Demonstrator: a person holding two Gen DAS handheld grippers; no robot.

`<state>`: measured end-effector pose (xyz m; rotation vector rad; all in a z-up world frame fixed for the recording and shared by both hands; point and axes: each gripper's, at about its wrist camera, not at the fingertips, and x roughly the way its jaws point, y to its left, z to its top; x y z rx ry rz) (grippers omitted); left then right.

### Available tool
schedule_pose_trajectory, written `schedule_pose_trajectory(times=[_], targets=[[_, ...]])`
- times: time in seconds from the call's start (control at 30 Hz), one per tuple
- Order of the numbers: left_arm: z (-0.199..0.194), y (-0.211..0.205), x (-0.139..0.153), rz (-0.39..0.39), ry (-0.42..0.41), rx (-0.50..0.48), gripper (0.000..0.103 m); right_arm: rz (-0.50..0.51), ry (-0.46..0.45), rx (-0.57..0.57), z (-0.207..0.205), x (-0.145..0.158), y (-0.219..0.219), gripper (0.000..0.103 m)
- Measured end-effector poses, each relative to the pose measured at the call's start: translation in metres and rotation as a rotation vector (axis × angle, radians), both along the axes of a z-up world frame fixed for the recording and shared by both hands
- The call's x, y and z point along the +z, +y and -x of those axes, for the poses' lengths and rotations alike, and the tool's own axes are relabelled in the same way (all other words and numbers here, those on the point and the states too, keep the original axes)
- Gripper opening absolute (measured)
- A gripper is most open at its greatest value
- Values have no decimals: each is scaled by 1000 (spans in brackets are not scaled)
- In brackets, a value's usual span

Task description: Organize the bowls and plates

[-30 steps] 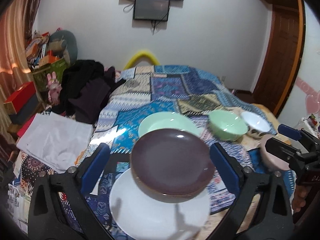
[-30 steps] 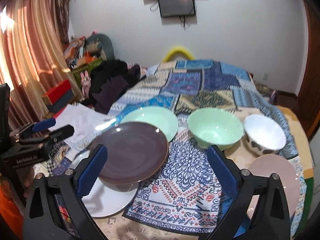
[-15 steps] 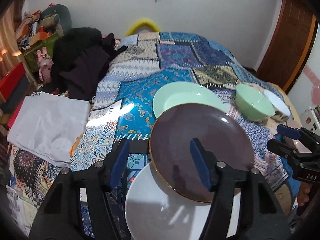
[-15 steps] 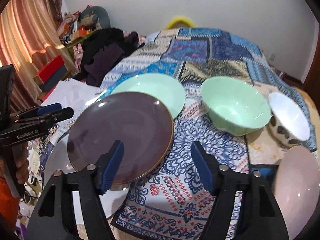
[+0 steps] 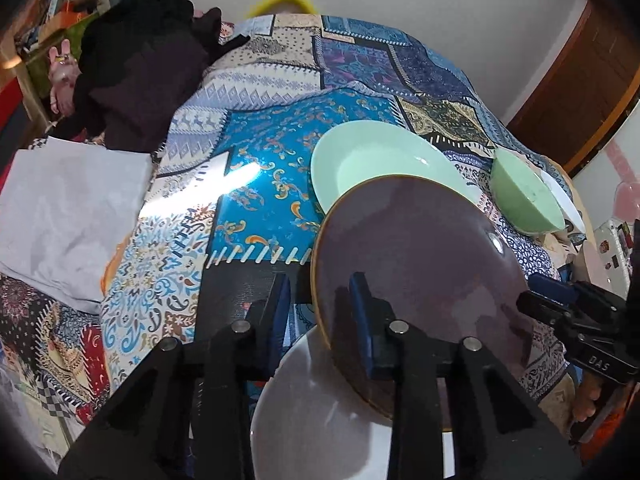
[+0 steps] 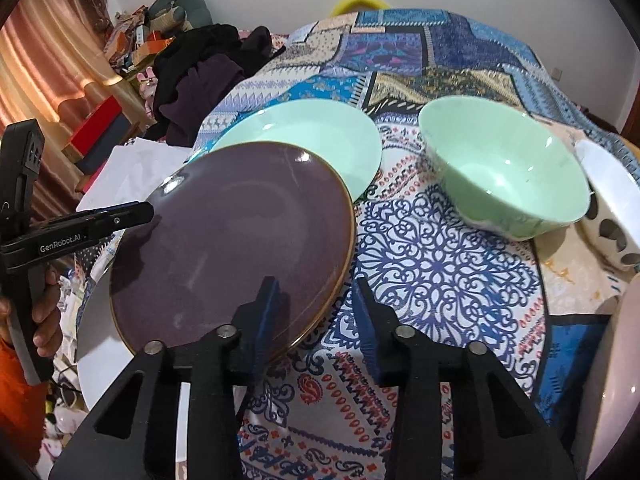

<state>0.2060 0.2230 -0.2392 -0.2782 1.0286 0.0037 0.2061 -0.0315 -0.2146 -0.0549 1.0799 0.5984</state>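
A dark purple plate with a brown rim lies over a white plate; it also shows in the right wrist view. My left gripper straddles its left rim, jaws narrowed on the edge. My right gripper straddles its right rim the same way. A mint green plate lies behind it. A green bowl, a white patterned bowl and a pink plate are to the right.
The dishes rest on a patchwork cloth. Dark clothes and a white sheet lie at the left. A brown door is at the far right.
Both grippers moved in and down onto the purple plate and narrowed their jaws from wide open to a close grip on its opposite rims.
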Motion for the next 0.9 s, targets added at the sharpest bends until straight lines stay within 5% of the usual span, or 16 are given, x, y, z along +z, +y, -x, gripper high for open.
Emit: schedule_pose_trajectory(times=[0.27, 0.9], targets=[[-8, -1, -10, 35, 39, -26, 26, -27, 34, -5, -8, -6, 1, 26], [-3, -15, -6, -15, 47, -51, 26, -17, -2, 3, -5, 0, -6, 25]])
